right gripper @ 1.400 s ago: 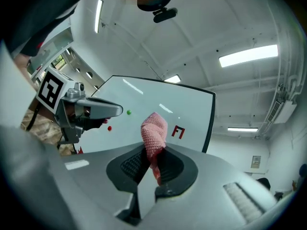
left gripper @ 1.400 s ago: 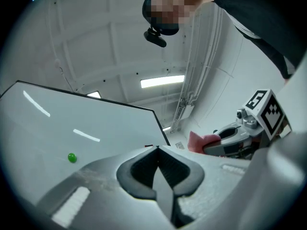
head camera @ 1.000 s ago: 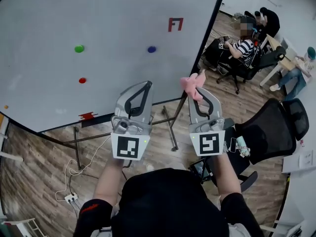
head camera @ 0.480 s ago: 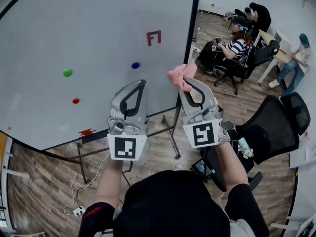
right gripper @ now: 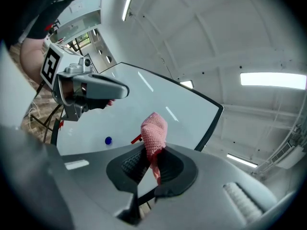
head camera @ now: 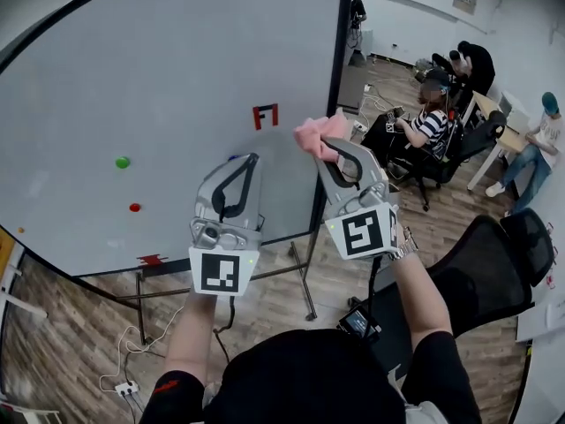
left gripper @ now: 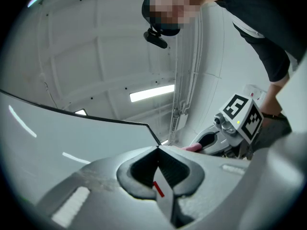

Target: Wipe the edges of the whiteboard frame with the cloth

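A large whiteboard (head camera: 159, 87) with a black frame (head camera: 334, 69) fills the left of the head view. My right gripper (head camera: 325, 141) is shut on a pink cloth (head camera: 316, 133), held up close to the board's right frame edge. From the right gripper view the cloth (right gripper: 153, 133) sticks up out of the shut jaws, the board's black corner (right gripper: 218, 110) beyond it. My left gripper (head camera: 250, 160) hangs in front of the board's lower part, shut and holding nothing. In the left gripper view its tips (left gripper: 158, 147) meet, in line with the board's frame corner (left gripper: 147, 125).
Coloured magnets, green (head camera: 122, 162) and red (head camera: 134, 208), and a red mark (head camera: 265, 116) sit on the board. The board's stand legs (head camera: 305, 272) and a cable (head camera: 132, 360) lie below. Black office chairs (head camera: 485, 263) and seated people (head camera: 428, 122) are to the right.
Both grippers have risen along the board; the right one with the cloth has come closer to the right frame edge. The view has tilted up.
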`<action>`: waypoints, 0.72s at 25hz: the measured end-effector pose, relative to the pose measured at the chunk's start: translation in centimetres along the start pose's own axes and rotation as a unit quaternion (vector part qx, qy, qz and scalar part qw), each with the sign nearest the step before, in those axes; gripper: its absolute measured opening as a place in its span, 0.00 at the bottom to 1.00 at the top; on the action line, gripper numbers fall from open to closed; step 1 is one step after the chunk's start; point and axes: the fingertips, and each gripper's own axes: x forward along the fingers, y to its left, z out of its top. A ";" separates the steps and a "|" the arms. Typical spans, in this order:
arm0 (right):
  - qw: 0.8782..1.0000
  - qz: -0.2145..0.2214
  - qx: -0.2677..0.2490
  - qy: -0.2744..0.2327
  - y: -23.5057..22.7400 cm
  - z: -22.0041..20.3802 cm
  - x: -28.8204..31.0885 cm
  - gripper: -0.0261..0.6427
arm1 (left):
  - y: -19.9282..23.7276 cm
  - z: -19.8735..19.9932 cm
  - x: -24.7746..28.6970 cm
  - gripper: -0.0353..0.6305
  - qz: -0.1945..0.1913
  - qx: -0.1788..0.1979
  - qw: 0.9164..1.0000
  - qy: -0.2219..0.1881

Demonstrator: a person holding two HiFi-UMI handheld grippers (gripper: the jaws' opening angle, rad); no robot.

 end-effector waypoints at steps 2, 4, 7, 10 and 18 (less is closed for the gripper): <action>1.000 0.009 -0.015 -0.001 -1.0 0.2 0.7 0.08 | 0.2 0.3 0.9 0.06 0.001 0.005 1.000 0.001; 1.000 0.012 -0.026 -0.001 -2.0 0.3 1.6 0.08 | 0.4 0.2 1.8 0.06 0.001 0.006 1.000 0.004; 0.999 0.019 -0.041 0.001 -3.5 0.5 3.2 0.08 | 1.3 0.0 3.4 0.06 0.008 0.003 1.000 0.007; 0.998 0.029 -0.061 0.009 -5.3 0.9 4.2 0.08 | 2.1 0.5 5.2 0.06 0.017 -0.009 1.000 0.007; 0.993 0.028 -0.118 0.004 -7.4 2.6 5.0 0.08 | 2.8 2.7 6.7 0.06 0.025 0.028 0.999 -0.021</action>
